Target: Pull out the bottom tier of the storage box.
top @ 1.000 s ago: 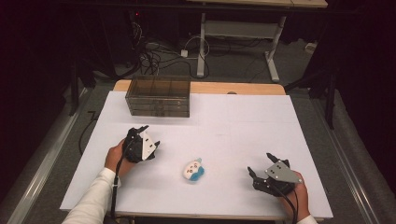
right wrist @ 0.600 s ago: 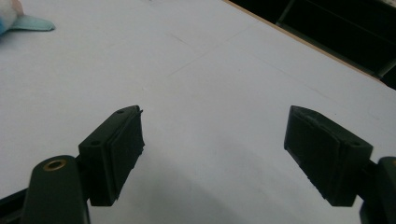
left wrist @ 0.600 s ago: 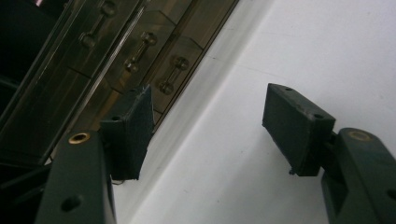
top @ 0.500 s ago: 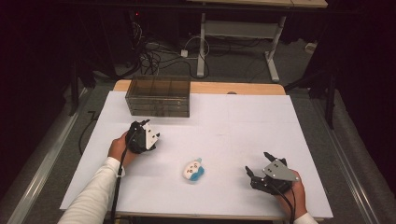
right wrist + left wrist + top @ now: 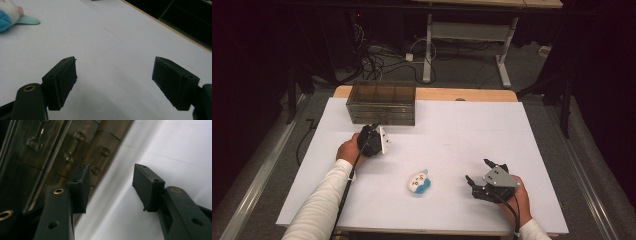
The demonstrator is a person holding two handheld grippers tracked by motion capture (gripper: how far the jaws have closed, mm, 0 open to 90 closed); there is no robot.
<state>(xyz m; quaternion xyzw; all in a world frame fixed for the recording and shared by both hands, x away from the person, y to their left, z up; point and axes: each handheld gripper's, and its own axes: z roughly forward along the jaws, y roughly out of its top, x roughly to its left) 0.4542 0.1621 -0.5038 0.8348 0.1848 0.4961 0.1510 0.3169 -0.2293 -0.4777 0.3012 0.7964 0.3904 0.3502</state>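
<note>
Smoky clear plastic makes up the drawer box [image 5: 381,103], a low rectangular case at the far left of the table; in the left gripper view its fronts carry small dumbbell-shaped clear knobs [image 5: 72,147], of which I count three, though the tilted view may hide more. One left gripper [image 5: 373,136] sits just in front of the box, its two matte black jaws having just been closing, yet they stand apart with nothing between them, one tip close to a knob. One right gripper [image 5: 479,175], topped by a grey three-cornered plate, rests near the front right with its jaws spread wide on nothing. Between the two lies a single soft plush toy [image 5: 419,182], rounded, white and blue. White paper [image 5: 472,130] covers the wooden tabletop smoothly; beyond it the room is dark, with tangled cables [image 5: 377,52] on the floor.
</note>
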